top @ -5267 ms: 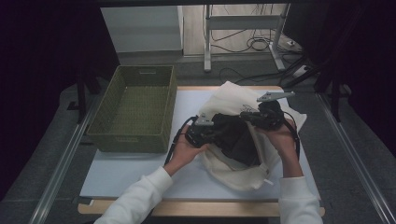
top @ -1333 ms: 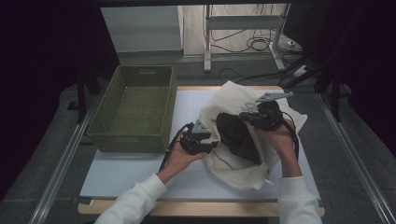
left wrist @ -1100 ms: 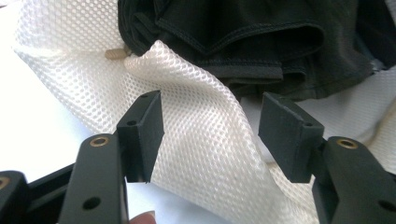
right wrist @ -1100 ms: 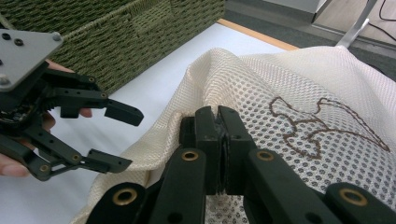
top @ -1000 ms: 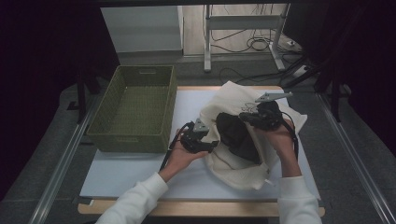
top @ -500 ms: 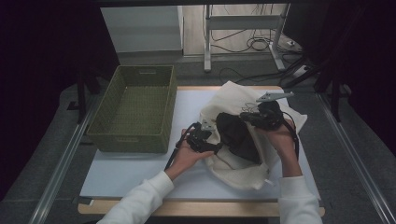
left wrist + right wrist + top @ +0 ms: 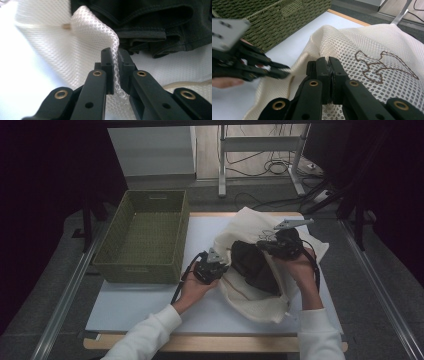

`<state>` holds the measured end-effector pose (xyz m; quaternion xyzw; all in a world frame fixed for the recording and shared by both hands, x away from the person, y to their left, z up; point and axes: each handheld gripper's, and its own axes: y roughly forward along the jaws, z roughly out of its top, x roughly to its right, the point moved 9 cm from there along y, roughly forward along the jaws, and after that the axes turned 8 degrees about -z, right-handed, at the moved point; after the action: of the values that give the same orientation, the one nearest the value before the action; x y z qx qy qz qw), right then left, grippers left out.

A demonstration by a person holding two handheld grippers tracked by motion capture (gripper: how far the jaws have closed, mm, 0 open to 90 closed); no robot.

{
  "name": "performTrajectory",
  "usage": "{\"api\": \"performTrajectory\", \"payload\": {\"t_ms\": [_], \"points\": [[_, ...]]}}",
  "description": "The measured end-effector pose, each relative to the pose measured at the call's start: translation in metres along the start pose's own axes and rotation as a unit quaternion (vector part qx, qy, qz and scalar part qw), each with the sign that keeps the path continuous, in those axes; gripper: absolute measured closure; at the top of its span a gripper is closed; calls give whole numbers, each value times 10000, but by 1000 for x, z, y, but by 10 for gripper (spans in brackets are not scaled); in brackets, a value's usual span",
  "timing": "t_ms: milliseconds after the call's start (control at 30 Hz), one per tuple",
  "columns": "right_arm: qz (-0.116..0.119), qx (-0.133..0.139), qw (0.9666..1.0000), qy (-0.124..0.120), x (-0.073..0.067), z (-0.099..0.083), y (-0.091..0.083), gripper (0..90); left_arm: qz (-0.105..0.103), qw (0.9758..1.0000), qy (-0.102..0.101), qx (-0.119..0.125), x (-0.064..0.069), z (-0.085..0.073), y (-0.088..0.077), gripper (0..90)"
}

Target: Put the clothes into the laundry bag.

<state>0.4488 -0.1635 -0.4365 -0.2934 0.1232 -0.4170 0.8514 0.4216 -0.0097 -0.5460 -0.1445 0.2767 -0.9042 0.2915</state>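
Mesh bag (image 7: pixel 260 302): cream, honeycomb weave, brown outline embroidery (image 7: pixel 384 66), tan cord trim. Garment (image 7: pixel 255 265) inside: black, possibly very dark grey. Basket (image 7: pixel 142 237): olive-green woven. Counter (image 7: pixel 150 302): white top, pale wood edge. Sleeves (image 7: pixel 150 335): white. Hand-held gripper (image 7: pixel 115 72) jaws: black, brass-coloured rivets.

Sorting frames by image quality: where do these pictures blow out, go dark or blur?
High view: surroundings beside the table fall into deep shadow. Left gripper view: the white mesh bag glares at upper left, detail washed out, while the left gripper pinches it in sharp focus. Right gripper view: the left gripper at the left edge is blurred; the basket is crisp.
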Motion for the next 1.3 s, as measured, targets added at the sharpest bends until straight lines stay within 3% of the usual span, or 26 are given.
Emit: {"api": "performTrajectory", "payload": {"t_ms": [200, 400, 467, 600, 1000, 1200, 1300], "points": [[-8, -64, 10000, -48, -4, -2, 6, 877, 50, 9995, -206, 213, -11, -13, -28, 859], [-2, -139, 9999, -35, -5, -4, 11, 877, -229, 9988, -347, 275, -6, -25, -39, 858], [-14, -144, 9999, -25, -4, -5, 12, 877, -397, 9974, -489, 346, -3, -27, -41, 857], [-17, -157, 9999, -13, -4, -6, 12, 876, -510, 9965, -536, 395, 0, -32, -43, 856], [-28, -179, 9998, 9, -2, -8, 13, 876, -682, 9966, -363, 302, 2, -44, -44, 856], [-34, -177, 9998, 22, -1, -8, 12, 876, -617, 9971, -254, 360, 3, -45, -48, 857], [-50, -225, 9997, 54, 1, -11, 14, 876, -584, 9973, -295, 339, 2, -50, -50, 856]]}}
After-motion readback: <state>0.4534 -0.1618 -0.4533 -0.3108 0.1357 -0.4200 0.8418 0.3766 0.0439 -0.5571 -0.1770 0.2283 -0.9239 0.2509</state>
